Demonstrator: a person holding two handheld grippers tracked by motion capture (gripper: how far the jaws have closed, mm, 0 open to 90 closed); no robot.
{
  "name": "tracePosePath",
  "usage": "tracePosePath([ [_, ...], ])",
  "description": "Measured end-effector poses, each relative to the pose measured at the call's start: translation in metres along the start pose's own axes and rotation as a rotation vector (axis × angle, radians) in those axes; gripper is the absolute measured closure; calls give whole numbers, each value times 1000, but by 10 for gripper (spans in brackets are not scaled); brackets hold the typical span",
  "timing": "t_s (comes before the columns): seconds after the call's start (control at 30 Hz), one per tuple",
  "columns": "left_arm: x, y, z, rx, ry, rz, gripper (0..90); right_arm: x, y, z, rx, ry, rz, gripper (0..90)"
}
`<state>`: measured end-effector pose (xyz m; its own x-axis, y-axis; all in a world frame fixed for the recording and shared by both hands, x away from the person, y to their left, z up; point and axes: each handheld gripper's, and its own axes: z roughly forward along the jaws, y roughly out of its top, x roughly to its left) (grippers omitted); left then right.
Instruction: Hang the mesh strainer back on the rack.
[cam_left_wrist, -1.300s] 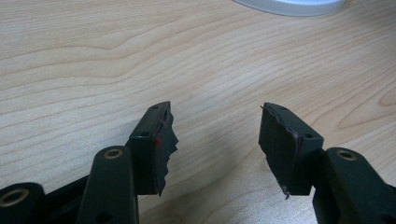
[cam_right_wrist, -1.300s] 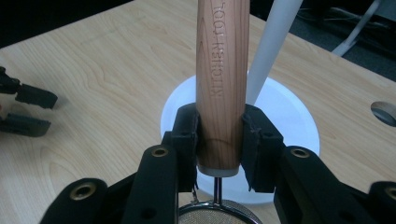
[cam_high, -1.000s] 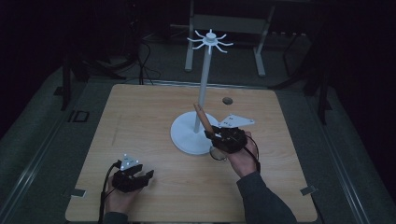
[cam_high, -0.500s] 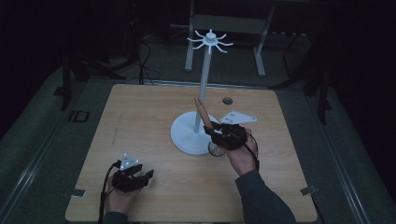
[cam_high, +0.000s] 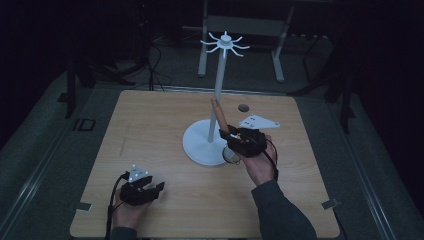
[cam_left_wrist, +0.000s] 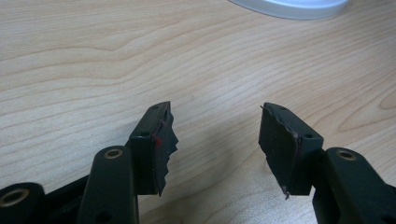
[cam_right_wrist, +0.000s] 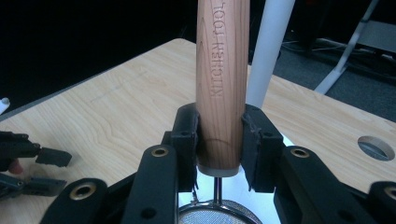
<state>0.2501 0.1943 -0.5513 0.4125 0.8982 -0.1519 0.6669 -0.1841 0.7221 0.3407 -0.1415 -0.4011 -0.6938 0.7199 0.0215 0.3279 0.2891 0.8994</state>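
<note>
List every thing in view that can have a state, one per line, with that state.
Right gripper: shut on the strainer handle.
Left gripper: open, nothing between its jaws, low over the table.
Strainer: held with its wooden handle up and mesh end down, not hung.
Stand: upright on the table, hooks bare.

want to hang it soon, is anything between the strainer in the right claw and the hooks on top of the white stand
Nothing visible. The right claw grips the strainer's wooden handle beside the stand's pole; the hooks above carry nothing.
</note>
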Motion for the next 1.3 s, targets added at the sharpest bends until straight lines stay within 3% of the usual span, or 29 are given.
tracePosePath([
  [1.3,0,0,0,6,2,-3,448,-11,13,-18,-126,-25,98,690],
])
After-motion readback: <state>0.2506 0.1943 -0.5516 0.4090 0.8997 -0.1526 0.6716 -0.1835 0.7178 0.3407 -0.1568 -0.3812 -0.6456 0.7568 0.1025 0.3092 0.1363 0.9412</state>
